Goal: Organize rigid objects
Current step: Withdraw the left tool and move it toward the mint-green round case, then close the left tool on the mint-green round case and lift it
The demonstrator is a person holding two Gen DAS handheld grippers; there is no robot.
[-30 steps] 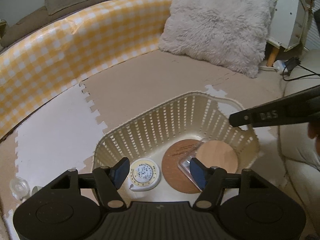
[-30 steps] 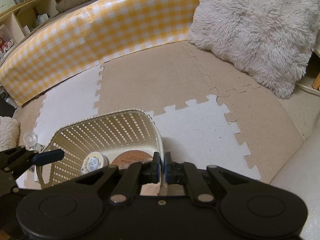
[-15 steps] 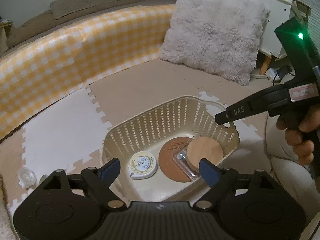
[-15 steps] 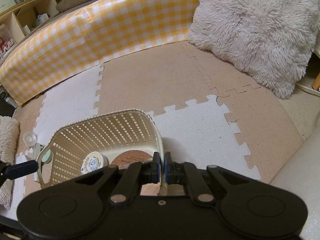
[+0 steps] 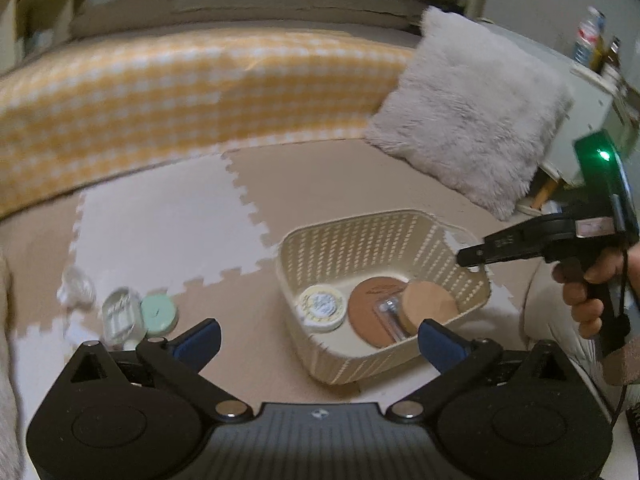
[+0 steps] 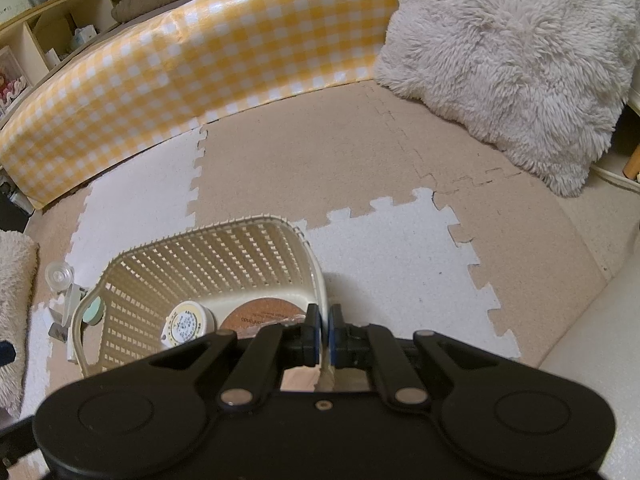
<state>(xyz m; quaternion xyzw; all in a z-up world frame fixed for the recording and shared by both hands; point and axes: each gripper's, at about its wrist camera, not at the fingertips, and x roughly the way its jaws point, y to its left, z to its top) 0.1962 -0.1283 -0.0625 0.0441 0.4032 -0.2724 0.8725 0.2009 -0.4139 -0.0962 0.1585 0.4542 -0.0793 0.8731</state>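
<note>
My left gripper (image 5: 318, 336) hangs with its fingers spread wide, nothing between them. My right gripper (image 6: 324, 330) is pinched tight on the near rim of the basket (image 6: 208, 256). Ahead of the left gripper, inside the basket, lie a round white tin (image 5: 321, 307), a cork coaster (image 5: 374, 310) and a wooden disc (image 5: 430, 306). Off to its left, on the floor mat (image 5: 160, 224), sits a mint-green tin (image 5: 159, 312). Farther off leans a fluffy cushion (image 6: 508, 52).

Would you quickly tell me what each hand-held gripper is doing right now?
Left hand-held gripper: open, holding nothing.
Right hand-held gripper: closed on the basket rim.
</note>
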